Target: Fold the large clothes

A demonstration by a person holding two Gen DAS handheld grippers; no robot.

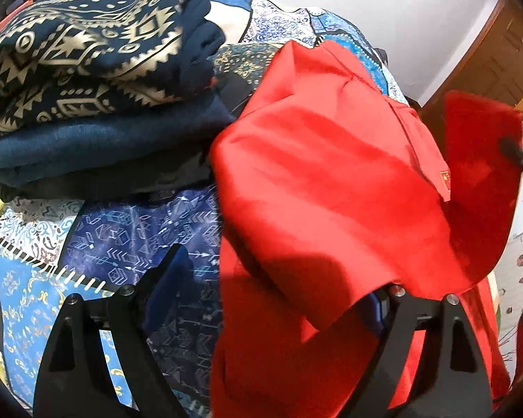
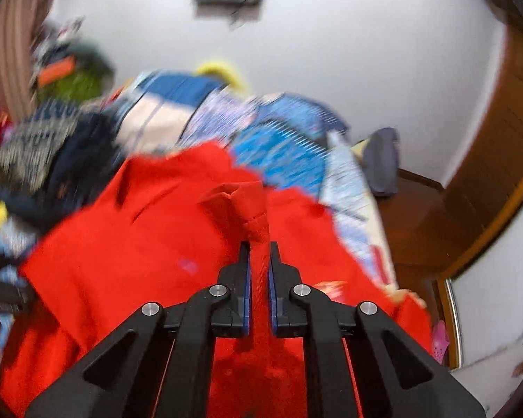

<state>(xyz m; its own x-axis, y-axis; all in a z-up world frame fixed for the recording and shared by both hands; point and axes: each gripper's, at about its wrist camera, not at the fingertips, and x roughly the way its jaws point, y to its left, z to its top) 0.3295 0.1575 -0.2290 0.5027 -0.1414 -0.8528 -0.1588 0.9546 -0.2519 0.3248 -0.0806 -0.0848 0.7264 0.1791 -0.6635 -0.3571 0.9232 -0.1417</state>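
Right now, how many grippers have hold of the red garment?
1. The right gripper pinches a bunched fold of the red garment; the left gripper stands open, cloth draped over one finger.

One red garment (image 1: pixel 324 181); one stack of folded clothes (image 1: pixel 87 104), topped by one navy-and-cream patterned piece (image 1: pixel 69 52) over one plain dark-blue piece (image 1: pixel 97 146); one blue patchwork bedspread (image 1: pixel 122 244); two claws, left claw (image 1: pixel 275 278) and right claw (image 2: pixel 259 261).

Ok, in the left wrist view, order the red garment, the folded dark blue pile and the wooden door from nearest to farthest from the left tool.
1. red garment, draped over its right finger.
2. folded dark blue pile, upper left.
3. wooden door, far upper right.
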